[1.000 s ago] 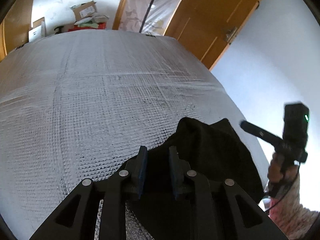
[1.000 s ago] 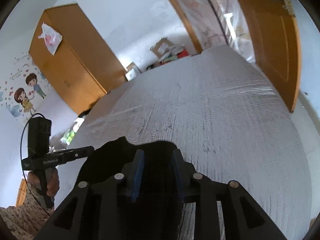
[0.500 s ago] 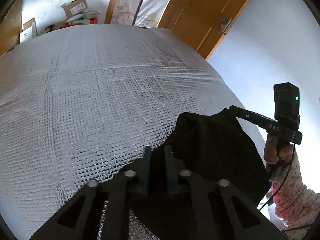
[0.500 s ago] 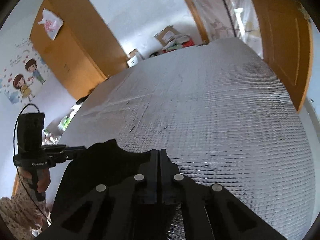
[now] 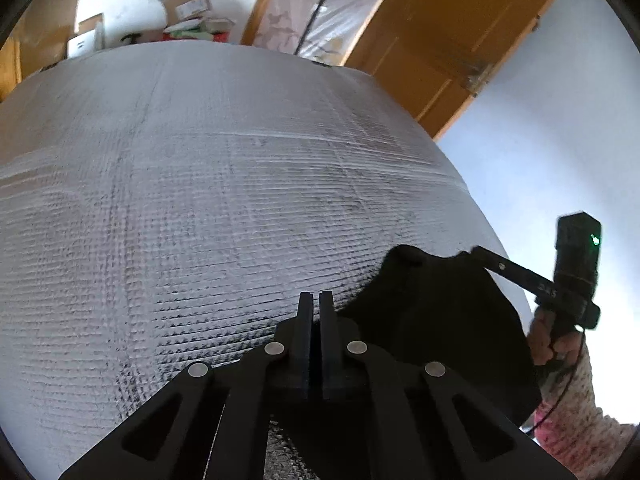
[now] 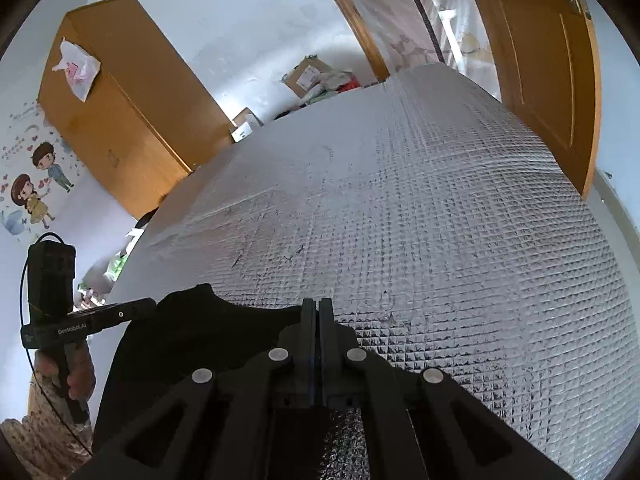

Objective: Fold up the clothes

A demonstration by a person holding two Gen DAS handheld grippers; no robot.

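Observation:
A black garment [image 5: 432, 320] lies bunched at the near edge of a silver quilted mat [image 5: 200, 180]. My left gripper [image 5: 315, 294] is shut, its jaws pressed together on the garment's near left edge, with dark cloth around the finger bases. In the right wrist view the same garment [image 6: 200, 340] spreads to the left, and my right gripper [image 6: 316, 301] is shut on its right edge. Each view shows the other gripper at the cloth: the right gripper [image 5: 476, 250] with a hand [image 5: 556, 344] on its handle, the left gripper [image 6: 150, 304] likewise.
The silver mat [image 6: 440, 220] stretches far ahead of both grippers. A wooden door [image 5: 440, 40] stands at the back right, cardboard boxes [image 5: 188, 4] beyond the far edge, and a wooden wardrobe [image 6: 120, 120] at the left. The mat's right edge [image 5: 472, 208] drops off by the white wall.
Both grippers' jaws, open around the black cloth a second ago, have closed on it, the right one first. The cloth's corners are now drawn taut between them.

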